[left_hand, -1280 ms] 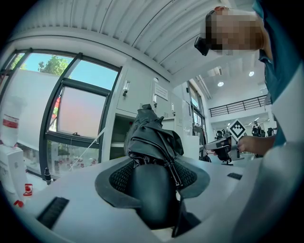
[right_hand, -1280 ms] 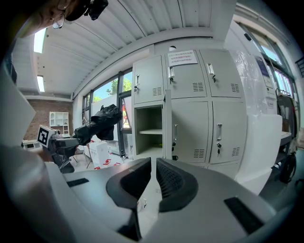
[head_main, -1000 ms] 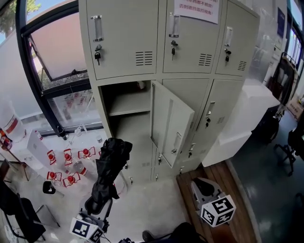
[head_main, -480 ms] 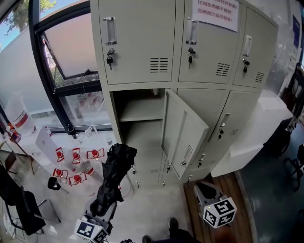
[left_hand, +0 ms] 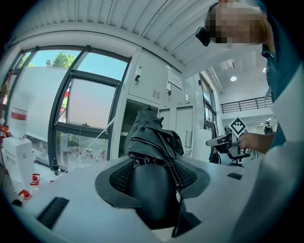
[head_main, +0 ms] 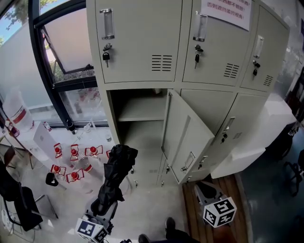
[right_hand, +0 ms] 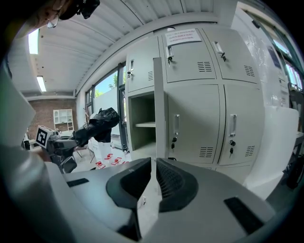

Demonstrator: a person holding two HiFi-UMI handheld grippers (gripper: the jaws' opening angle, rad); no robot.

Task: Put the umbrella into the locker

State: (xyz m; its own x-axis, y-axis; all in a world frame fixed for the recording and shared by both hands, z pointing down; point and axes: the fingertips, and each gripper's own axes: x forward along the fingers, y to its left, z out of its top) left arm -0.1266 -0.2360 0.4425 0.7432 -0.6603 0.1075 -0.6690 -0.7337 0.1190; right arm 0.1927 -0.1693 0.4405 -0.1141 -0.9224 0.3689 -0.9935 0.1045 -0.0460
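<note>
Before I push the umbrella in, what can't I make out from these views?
- Open locker, lower left inside: head view, the umbrella stands in front.
- Notice on the upper doors: head view, cut off by the top edge, print too small.
- Umbrella's handle end: left gripper view, buried between the jaws.

Cut off at bottom edge of head view: rear of left gripper (head_main: 105,208) below marker cube, plus dark shoe (head_main: 170,224). Buried between clamped jaws — handle end of umbrella (head_main: 116,171), same in left gripper view. Hidden behind umbrella there: most of open compartment of locker (left_hand: 147,80). Sliced by top edge of head view: notice (head_main: 227,10) on upper door, print too small to read. Too small to identify — red-and-white items (head_main: 74,152) on floor.
</note>
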